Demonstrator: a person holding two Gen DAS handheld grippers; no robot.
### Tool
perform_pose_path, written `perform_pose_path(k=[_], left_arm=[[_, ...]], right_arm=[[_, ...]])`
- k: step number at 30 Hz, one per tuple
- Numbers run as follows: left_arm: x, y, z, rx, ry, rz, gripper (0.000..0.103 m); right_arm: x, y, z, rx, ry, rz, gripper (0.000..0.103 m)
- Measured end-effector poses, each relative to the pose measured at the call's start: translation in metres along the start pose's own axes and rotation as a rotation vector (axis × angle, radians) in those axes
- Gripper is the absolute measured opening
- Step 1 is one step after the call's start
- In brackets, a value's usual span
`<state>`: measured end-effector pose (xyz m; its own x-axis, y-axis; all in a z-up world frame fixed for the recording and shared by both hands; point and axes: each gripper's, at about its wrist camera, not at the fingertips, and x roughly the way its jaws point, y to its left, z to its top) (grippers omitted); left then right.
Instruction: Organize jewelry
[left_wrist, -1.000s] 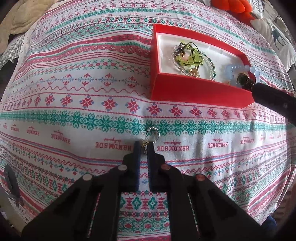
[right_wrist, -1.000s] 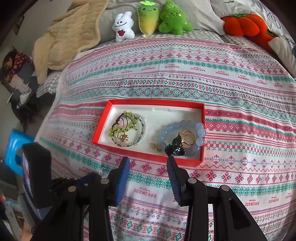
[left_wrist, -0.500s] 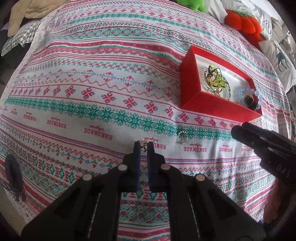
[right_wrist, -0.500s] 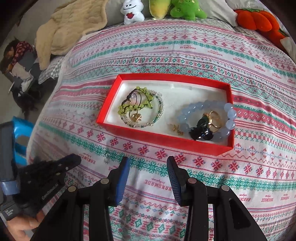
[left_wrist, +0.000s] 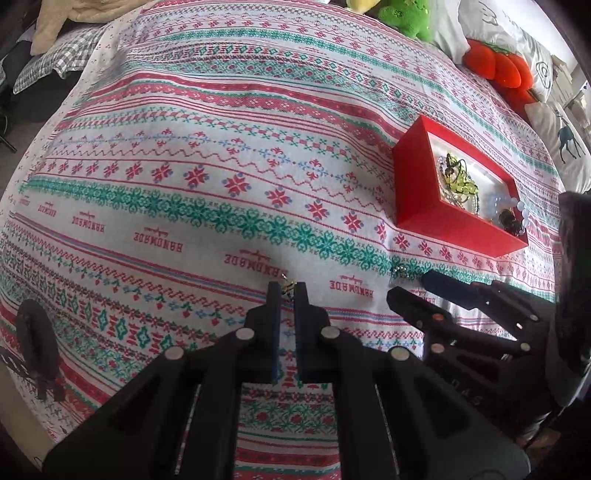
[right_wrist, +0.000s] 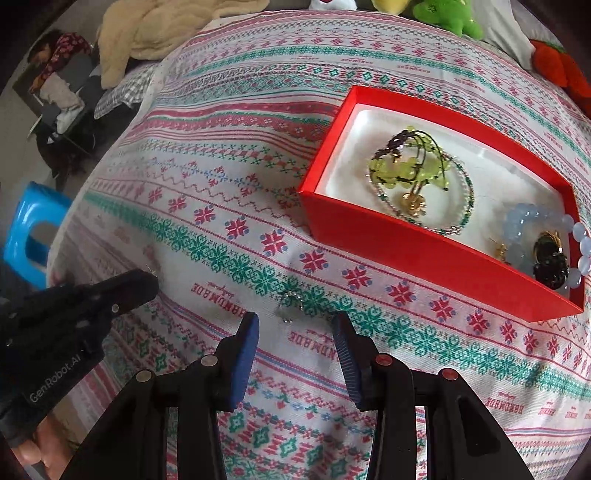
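Bed: your work surface is a bed under a patterned cover (right_wrist: 207, 221) of red and green bands with "HANDMADE" woven in; it fills most of both views.
Bed edge: plush toys, one of them green (right_wrist: 447, 14), sit along the top of the right wrist view, with a beige blanket (right_wrist: 162, 26) at upper left.
Red box: the open red box (right_wrist: 424, 251) lies on the cover at the right of the right wrist view and at right of centre in the left wrist view (left_wrist: 417, 192). Its lining is white.
Box contents: a green bead bracelet (right_wrist: 402, 170) lies tangled with a thin beaded strand toward the box's left end; a pale blue bead bracelet (right_wrist: 532, 218) with a dark charm and a gold ring lies at its right end.
Right claw: your right claw (right_wrist: 295, 332) hangs partly open with nothing between its blue pads. It points steeply down at the cover.
Loose ring: a small silver ring (right_wrist: 290, 304) lies on the cover outside the box, just beyond the right claw's tips and roughly midway between them. In the left wrist view it shows near the right claw's tips (left_wrist: 400, 271).
Left claw: your left claw (left_wrist: 288, 286) is pinched almost closed on a tiny gold piece (left_wrist: 289, 286) at its tips. You cannot tell what kind of piece it is.
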<state>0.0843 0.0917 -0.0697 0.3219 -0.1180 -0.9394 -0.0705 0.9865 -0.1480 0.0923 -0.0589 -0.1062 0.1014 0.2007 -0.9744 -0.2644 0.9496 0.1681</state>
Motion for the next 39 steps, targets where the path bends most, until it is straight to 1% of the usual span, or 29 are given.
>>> perform_pose_path(k=[4, 6, 7, 8, 10, 12, 18, 24, 28, 30, 31, 35, 39], left_arm=[[0.0, 0.005, 0.003, -0.01, -0.002, -0.003, 0.008], [0.0, 0.008, 0.004, -0.011, -0.002, -0.002, 0.008], [0.0, 0.009, 0.004, -0.013, -0.003, -0.002, 0.008], [-0.001, 0.01, 0.004, -0.014, -0.003, -0.002, 0.008], [-0.002, 0.011, 0.004, -0.015, -0.004, -0.003, 0.008], [-0.003, 0.012, 0.004, -0.016, -0.007, -0.006, 0.008], [-0.008, 0.011, 0.005, -0.015, -0.02, -0.014, 0.008], [-0.01, 0.003, 0.007, -0.008, -0.032, -0.024, 0.008], [-0.009, -0.004, 0.008, -0.002, -0.033, -0.025, 0.008], [-0.008, -0.006, 0.007, -0.002, -0.033, -0.025, 0.008], [-0.007, -0.007, 0.007, -0.001, -0.033, -0.025, 0.008], [-0.006, -0.008, 0.007, -0.001, -0.032, -0.019, 0.008], [-0.004, -0.005, 0.007, -0.007, -0.029, -0.014, 0.008]], right_arm=[[0.01, 0.01, 0.003, -0.026, -0.006, -0.022, 0.041], [0.013, 0.016, 0.004, -0.048, -0.018, -0.034, 0.028], [0.014, 0.019, 0.004, -0.063, -0.02, -0.032, 0.014], [0.015, 0.021, 0.004, -0.07, -0.017, -0.029, 0.01], [0.016, 0.024, 0.006, -0.069, -0.014, -0.024, 0.008], [0.017, 0.025, 0.007, -0.068, -0.01, -0.018, 0.007], [0.005, 0.014, 0.007, -0.049, -0.02, -0.008, 0.007], [-0.012, 0.01, 0.005, -0.066, -0.043, 0.007, 0.007], [-0.02, -0.002, 0.0, -0.058, -0.056, 0.014, 0.008], [-0.019, -0.002, 0.002, -0.057, -0.062, 0.011, 0.011], [-0.017, -0.001, 0.002, -0.06, -0.052, 0.006, 0.018], [-0.007, 0.005, 0.001, -0.078, -0.027, -0.005, 0.018], [0.011, 0.01, 0.002, -0.099, 0.008, -0.047, 0.018]])
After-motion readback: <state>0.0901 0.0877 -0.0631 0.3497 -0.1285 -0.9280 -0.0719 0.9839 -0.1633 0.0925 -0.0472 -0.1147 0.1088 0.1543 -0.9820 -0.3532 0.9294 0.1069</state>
